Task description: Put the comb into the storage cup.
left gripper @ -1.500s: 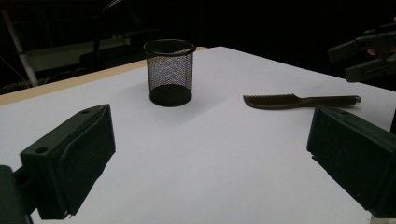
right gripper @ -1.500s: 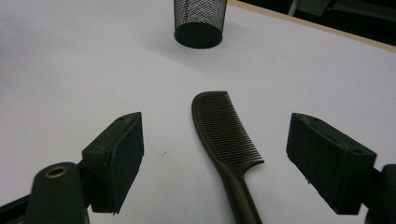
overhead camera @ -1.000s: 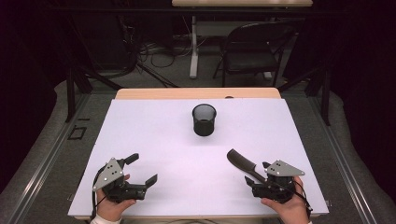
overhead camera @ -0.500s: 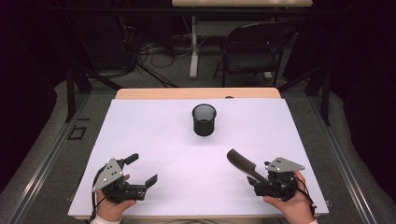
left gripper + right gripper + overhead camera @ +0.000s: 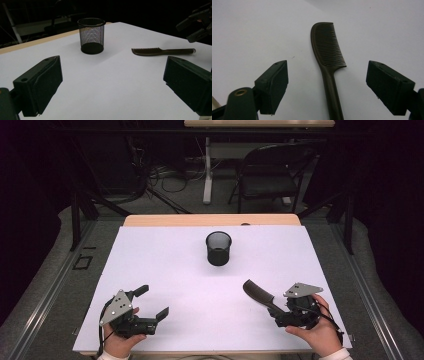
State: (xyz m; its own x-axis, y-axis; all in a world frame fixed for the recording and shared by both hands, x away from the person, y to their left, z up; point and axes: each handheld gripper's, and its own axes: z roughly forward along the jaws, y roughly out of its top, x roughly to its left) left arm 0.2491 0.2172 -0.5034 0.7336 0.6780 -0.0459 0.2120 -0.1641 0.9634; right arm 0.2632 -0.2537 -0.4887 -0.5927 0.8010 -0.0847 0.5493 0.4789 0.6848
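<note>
The white table (image 5: 165, 270) looks the same as a second ago; my right gripper (image 5: 327, 85) has barely moved. Its jaws stand wide around the comb (image 5: 327, 50), low right in the high view, not pinching yet. My left gripper (image 5: 152, 305) is wide and empty.

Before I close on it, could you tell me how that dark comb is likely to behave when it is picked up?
The comb looks like one moulded piece, so it is probably stiff and light. It lies flat on the white table, so it should slide rather than roll if nudged. The handle is narrow and smooth; with the right gripper open on either side of it, an off-centre pinch might let it swivel.
</note>
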